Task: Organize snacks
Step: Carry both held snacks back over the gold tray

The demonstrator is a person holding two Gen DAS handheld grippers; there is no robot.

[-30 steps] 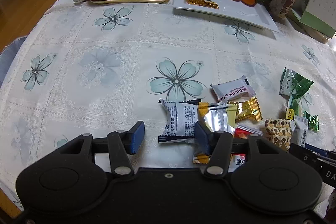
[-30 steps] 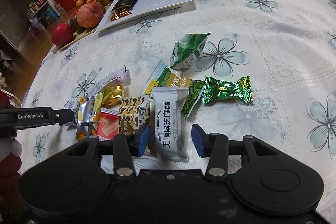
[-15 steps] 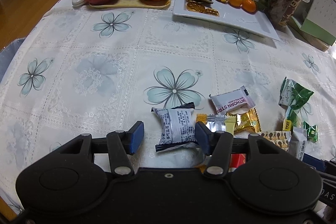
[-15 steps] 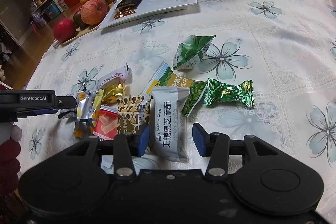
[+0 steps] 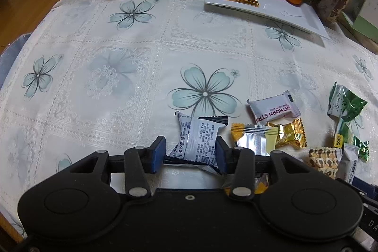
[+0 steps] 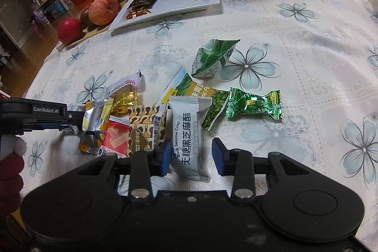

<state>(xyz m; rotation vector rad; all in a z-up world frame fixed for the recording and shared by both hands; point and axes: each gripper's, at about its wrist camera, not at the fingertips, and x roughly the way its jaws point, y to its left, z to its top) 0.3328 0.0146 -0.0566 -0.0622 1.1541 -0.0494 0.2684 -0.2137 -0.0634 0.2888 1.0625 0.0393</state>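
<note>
Snacks (image 6: 179, 108) mostly lie scattered on the surface (image 5: 118, 63) — sorting looks barely begun. Left gripper (image 5: 190, 152) is closing around a silver packet (image 5: 197, 141), right gripper (image 6: 191, 155) around the sesame crisp (image 6: 189, 134); neither is lifted yet.

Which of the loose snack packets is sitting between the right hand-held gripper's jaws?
The white Black Sesame Crisp packet, lying lengthwise between the closing jaws of the right hand-held gripper; the green foil candy lies beyond them.

We cannot see the near end of the silver packet (image 5: 197, 142); the left gripper (image 5: 190, 151) body covers it. The red packet (image 6: 115, 137) lies half buried under its neighbours, and the calendar (image 5: 371, 4) runs off the frame's right edge.
</note>
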